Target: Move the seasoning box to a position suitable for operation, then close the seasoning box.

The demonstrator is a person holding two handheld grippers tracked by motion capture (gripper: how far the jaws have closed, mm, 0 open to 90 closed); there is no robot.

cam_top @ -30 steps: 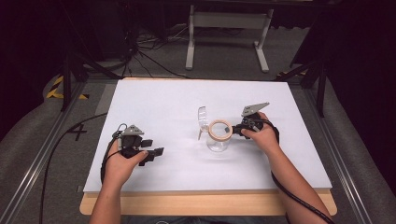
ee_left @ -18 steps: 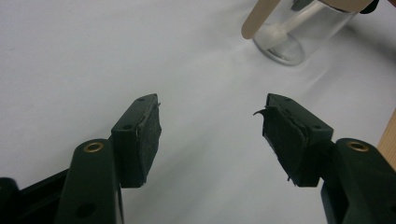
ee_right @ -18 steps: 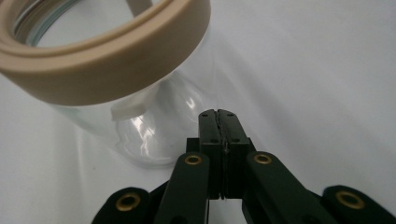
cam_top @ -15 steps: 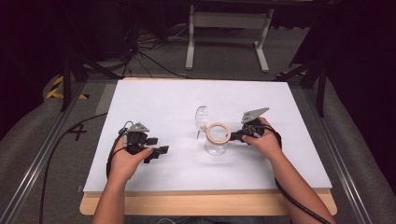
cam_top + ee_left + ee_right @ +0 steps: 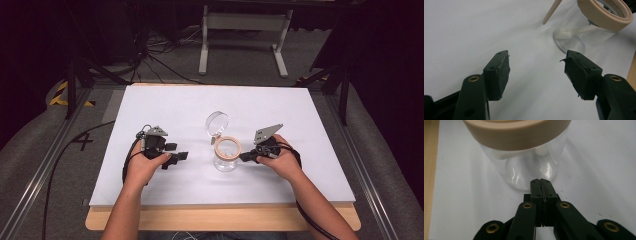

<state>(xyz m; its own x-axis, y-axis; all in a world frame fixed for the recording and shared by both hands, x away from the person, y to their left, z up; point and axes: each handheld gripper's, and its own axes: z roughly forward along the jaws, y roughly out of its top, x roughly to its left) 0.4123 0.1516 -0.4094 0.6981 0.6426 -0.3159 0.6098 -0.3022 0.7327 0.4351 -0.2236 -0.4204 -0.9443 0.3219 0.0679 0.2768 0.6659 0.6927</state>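
A clear glass jar [image 5: 226, 159] with a tan rim and a round hinged lid [image 5: 217, 123] standing open sits mid-table on the white board [image 5: 165, 105]. My left gripper [image 5: 178, 157] is open a short way to the jar's left, its fingers pointing at it. In the left gripper view the jaws [image 5: 536, 70] stand wide apart with nothing between them, the jar [image 5: 584, 30] beyond them. My right gripper [image 5: 245, 157] is shut and empty at the jar's right side. In the right gripper view its tips [image 5: 541, 181] sit right at the base of the jar [image 5: 524, 162].
The white board lies on a wooden table whose edge [image 5: 220, 217] shows at the front. Bare board surrounds the jar. Cables trail from both grippers. A metal stand [image 5: 242, 22] and floor cables sit beyond the table's far edge.
My left gripper has slid right toward the jar. My right gripper has come down and toward the front edge beside the jar, which has shifted slightly that way too.
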